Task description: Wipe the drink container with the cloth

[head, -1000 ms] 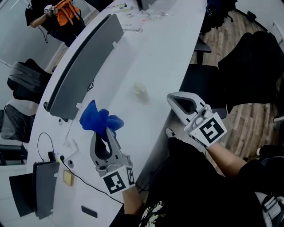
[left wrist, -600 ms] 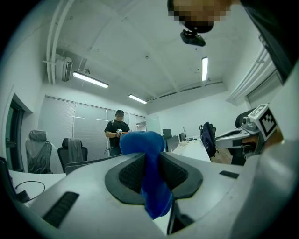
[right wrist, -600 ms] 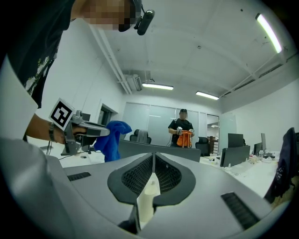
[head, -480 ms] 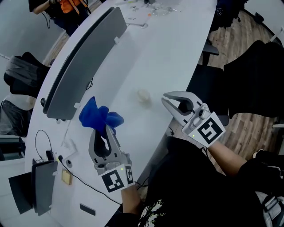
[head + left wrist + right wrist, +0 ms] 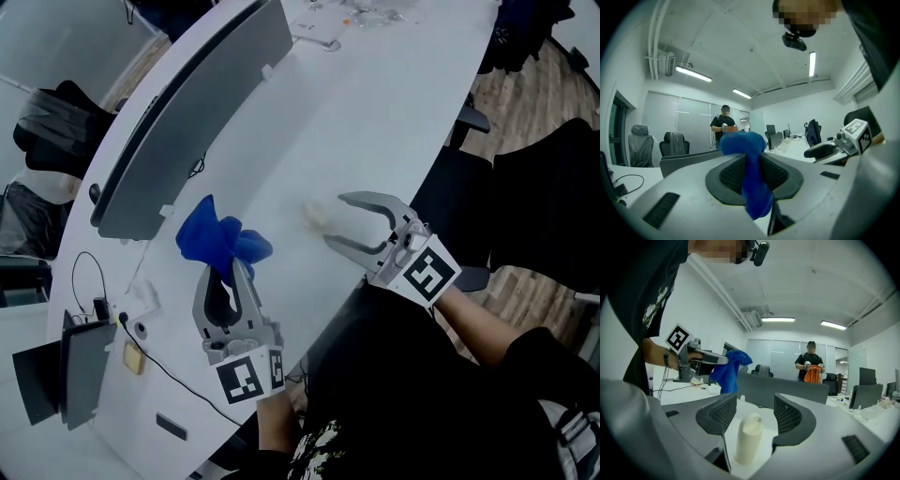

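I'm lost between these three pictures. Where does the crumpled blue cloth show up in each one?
Head view: crumpled blue cloth, left of centre, pinched at the left hand-held gripper's tip.
Left gripper view: dead centre, clamped between the jaws.
Right gripper view: upper left, hanging from the left hand-held gripper.
Shared landmark: the long grey desk divider panel.

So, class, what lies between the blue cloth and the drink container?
Only bare white table separates the blue cloth from the drink container, shown in the head view.
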Available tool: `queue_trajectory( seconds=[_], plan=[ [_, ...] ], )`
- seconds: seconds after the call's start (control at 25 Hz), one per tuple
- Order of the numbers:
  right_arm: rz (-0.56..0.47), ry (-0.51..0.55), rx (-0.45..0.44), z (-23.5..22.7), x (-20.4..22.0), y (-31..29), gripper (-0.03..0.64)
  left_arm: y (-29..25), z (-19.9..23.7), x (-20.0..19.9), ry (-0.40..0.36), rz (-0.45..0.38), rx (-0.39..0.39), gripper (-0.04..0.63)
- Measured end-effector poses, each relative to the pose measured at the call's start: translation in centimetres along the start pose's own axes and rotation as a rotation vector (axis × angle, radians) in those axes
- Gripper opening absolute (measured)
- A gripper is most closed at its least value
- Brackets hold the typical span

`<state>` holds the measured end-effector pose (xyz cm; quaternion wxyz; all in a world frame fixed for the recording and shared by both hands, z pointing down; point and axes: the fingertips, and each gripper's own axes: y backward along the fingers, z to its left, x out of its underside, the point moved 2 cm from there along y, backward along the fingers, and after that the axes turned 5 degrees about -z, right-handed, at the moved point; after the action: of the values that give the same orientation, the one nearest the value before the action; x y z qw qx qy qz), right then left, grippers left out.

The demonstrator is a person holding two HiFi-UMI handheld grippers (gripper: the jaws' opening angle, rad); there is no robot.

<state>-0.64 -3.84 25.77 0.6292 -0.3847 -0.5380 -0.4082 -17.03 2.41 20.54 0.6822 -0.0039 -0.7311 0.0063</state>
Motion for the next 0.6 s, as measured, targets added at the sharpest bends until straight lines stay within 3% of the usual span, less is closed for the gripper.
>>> queue_trajectory(
  seconds=[0.12, 0.24, 0.4, 0.6],
  plan=[
    [0.029, 0.035, -0.084, 0.2, 1.9, -0.9, 0.227, -0.3, -0.7, 0.9, -0.006, 0.037, 0.011, 0.081],
    [0.064, 0.006, -0.143, 0.4, 4.8, -2.8, 0.233, -1.1, -0.7, 2.9, 0.012, 0.114, 0.033, 0.08],
    [0.119, -0.022, -0.198, 0.7, 7.7, -5.4, 0.236, -2.8, -0.2, 5.5, 0.154, 0.235, 0.077, 0.081],
    [0.099, 0.0, -0.239, 1.2, 8.3, -5.4, 0.238, -3.3, -2.3, 6.4, 0.298, 0.29, 0.172, 0.081]
  ],
)
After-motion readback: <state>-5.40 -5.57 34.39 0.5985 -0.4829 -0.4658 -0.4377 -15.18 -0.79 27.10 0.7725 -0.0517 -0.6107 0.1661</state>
